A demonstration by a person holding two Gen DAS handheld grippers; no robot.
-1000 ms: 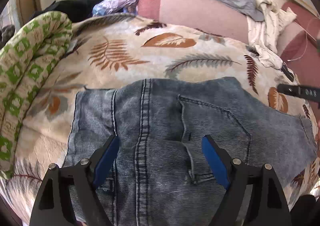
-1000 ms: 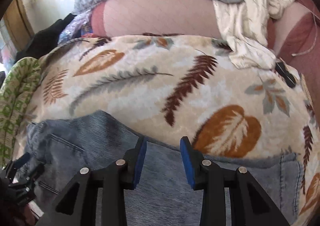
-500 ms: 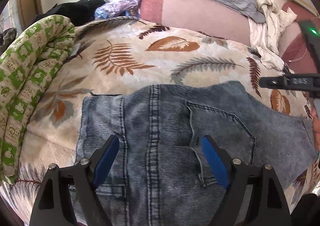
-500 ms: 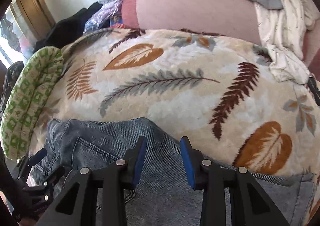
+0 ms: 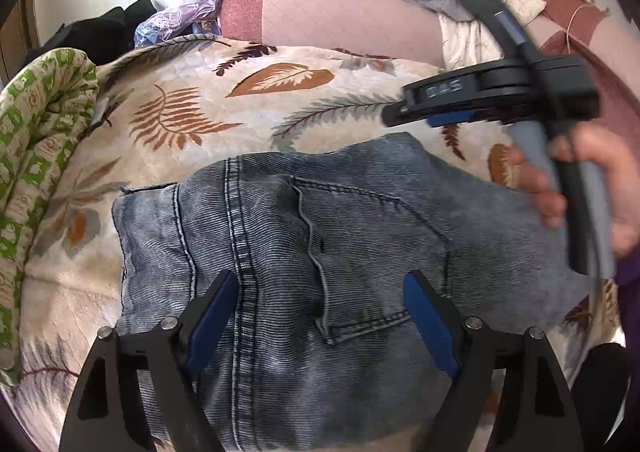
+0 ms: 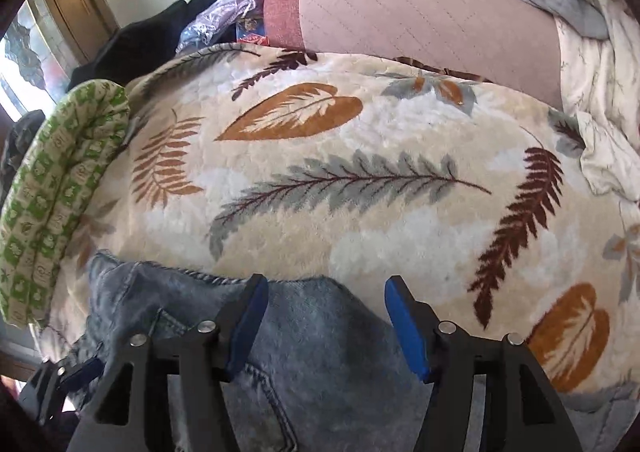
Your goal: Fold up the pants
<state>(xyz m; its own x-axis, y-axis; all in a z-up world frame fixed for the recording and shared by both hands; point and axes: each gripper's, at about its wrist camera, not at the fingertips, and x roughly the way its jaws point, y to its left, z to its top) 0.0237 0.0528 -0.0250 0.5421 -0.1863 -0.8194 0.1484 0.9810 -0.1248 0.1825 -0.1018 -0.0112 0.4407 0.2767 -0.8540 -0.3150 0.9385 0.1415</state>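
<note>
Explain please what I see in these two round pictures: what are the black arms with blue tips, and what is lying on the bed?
There is no robot here. A person holds a hand tool in each hand, and each tool has a wide-angle camera looking forward along its two fingers. One picture is from the left gripper, the other from the right gripper. The blue tips are soft pads on the fingers. Both grippers are open and hold nothing. Below them lie blue jeans, spread on a leaf-patterned blanket. In the left picture you also see the right tool from the side, gripped by the person's hand. A green patterned cloth lies at the left.
</note>
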